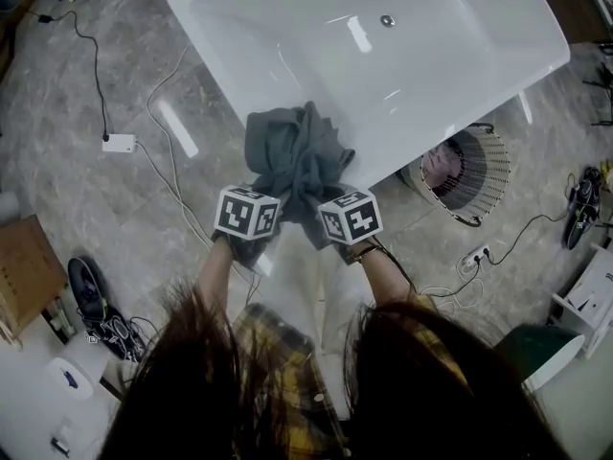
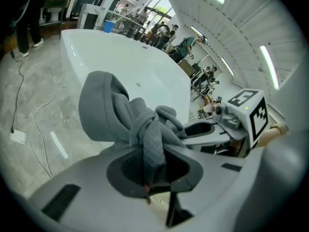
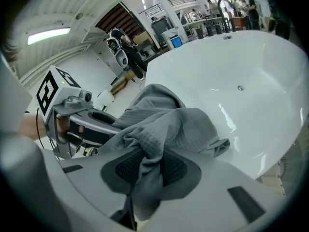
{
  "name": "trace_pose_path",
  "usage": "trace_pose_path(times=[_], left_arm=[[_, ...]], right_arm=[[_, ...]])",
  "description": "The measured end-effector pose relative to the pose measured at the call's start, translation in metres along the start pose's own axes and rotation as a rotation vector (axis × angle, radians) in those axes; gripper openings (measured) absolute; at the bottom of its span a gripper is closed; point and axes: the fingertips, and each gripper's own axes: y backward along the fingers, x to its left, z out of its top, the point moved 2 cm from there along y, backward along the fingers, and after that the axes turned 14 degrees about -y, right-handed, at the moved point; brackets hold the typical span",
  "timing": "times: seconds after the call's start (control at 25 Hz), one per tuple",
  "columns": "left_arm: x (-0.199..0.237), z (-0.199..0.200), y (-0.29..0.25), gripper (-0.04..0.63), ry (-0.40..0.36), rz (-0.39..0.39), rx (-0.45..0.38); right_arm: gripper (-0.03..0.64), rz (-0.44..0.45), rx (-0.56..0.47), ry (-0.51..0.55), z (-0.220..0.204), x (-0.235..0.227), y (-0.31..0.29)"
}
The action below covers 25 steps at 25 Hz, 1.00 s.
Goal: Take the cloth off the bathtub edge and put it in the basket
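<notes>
A grey waffle-weave cloth (image 1: 297,151) lies bunched up over the near edge of the white bathtub (image 1: 460,56). Both grippers hold it side by side from the near side. My left gripper (image 1: 259,195) is shut on a fold of the cloth (image 2: 120,115), which is pinched between its pads (image 2: 153,166). My right gripper (image 1: 330,197) is shut on another fold of the cloth (image 3: 164,120), which hangs down between its jaws (image 3: 149,170). The wire basket (image 1: 469,171) stands on the floor to the right of the tub, with something pinkish inside.
Cables and a white adapter (image 1: 119,143) lie on the grey floor to the left. A cardboard box (image 1: 24,271) and a shoe (image 1: 88,290) sit at the lower left. A power strip (image 1: 476,255) and a green bin (image 1: 536,353) are at the right. People stand far behind the tub (image 2: 164,33).
</notes>
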Motion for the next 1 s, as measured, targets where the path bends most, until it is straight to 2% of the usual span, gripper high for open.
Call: trace_pose_path(times=[0.16,0.48,0.76,1.0], left_arm=[[-0.006,0.004,0.006,0.072,0.0,-0.019,-0.006],[-0.026,0.029,0.031,0.071,-0.08,-0.055,-0.017],[-0.045,0.066,0.067,0.071,-0.094,-0.071,-0.123],[-0.067,0.097,0.099,0.071,-0.116,-0.064,-0.203]], right_arm=[[0.091,0.021,-0.033,-0.016,0.002,0.004,0.009],[0.087,0.048,-0.103,-0.039,0.015,0.019,0.042],[0.086,0.095,-0.201,-0.039,0.042,0.04,0.085],[0.086,0.178,-0.245,-0.026,0.063,0.056,0.122]])
